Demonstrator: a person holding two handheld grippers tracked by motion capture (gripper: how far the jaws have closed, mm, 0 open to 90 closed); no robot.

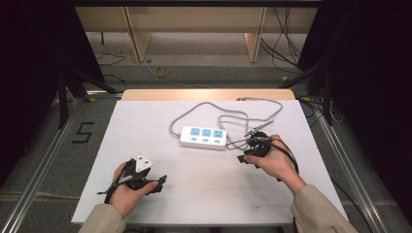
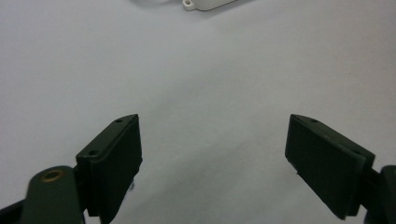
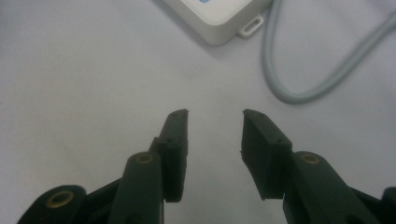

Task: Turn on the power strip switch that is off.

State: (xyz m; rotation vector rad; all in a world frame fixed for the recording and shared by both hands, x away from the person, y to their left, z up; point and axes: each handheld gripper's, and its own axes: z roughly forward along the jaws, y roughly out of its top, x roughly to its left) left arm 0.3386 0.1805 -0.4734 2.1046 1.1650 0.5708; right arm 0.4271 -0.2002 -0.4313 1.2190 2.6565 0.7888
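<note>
A white power strip (image 1: 203, 137) lies flat near the middle of the white surface (image 1: 145, 126), seen from above; it has three blue socket faces in a row, and its long axis runs from nine o'clock to three o'clock, tipped slightly so the three o'clock end sits a little nearer to us. Its grey cable (image 1: 228, 112) leaves the nine o'clock end, loops away toward twelve o'clock and curls round toward two o'clock. We judge the strip to be light, rigid, smooth plastic that could slide if nudged, so the best hold is across its narrow width, pinching the two long sides; the cable is soft and bendy and would drag behind. In the right gripper view a corner of the strip (image 3: 219, 18) with a small mounting tab lies ahead at twelve o'clock, with the cable (image 3: 299, 88) curving at two o'clock. Our right tongs (image 1: 248, 156) sit just beside the strip at its four o'clock, jaws apart with nothing between them, not touching it. Our left tongs (image 1: 156, 183) rest well apart from it at seven o'clock, jaws spread wide and empty over bare surface, with an end of the strip (image 2: 205, 3) far ahead in the left gripper view.
</note>
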